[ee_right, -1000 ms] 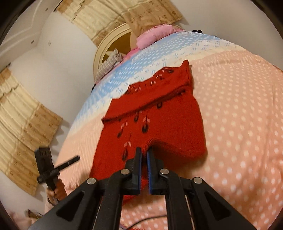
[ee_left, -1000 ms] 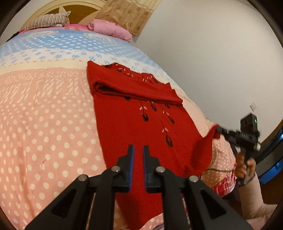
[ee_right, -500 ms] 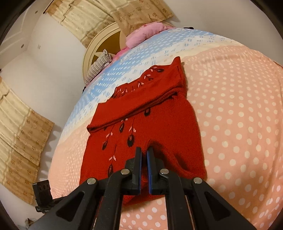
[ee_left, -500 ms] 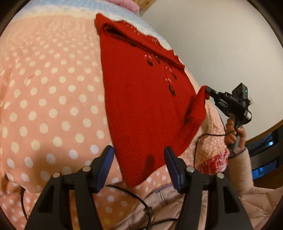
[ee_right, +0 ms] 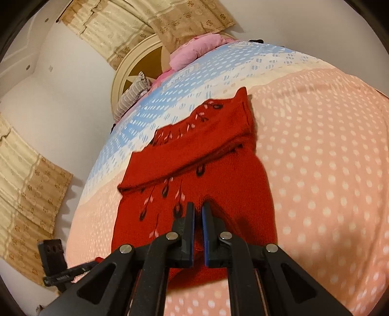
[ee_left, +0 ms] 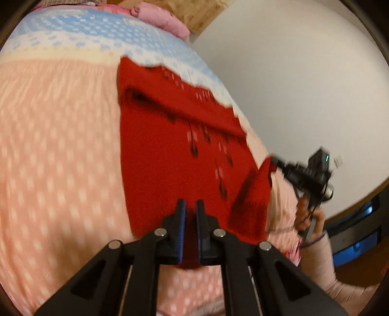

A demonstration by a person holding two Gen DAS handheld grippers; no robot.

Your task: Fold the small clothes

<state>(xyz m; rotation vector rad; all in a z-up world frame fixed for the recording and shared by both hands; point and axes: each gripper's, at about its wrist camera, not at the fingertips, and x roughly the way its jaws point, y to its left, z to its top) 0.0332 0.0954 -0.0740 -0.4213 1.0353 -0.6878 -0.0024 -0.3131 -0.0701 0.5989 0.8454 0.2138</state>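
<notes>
A red knitted sweater (ee_left: 170,158) with dark and pale drop motifs lies flat on the bed, its far part folded across as a band (ee_right: 194,145). My left gripper (ee_left: 190,203) is shut on the near hem, with red fabric pinched between its blue pads. My right gripper (ee_right: 198,205) is shut on the other near corner of the sweater (ee_right: 218,175). In the left wrist view, the right gripper (ee_left: 274,161) holds that corner raised in a small peak. In the right wrist view, the left gripper (ee_right: 95,261) shows at the lower left with a bit of red at its tip.
The bed cover (ee_left: 60,158) is pink with white dots, turning blue and cream (ee_right: 218,65) farther off. A pink pillow (ee_left: 158,19), a striped pillow (ee_right: 132,93) and a round headboard (ee_right: 136,65) lie beyond. Curtains (ee_right: 24,182) hang at one side; dark furniture (ee_left: 357,233) stands by the bed's corner.
The left jaws spread wide over the near hem half a second ago and have closed on it. The right gripper kept its hold on the corner and shifted slightly.
</notes>
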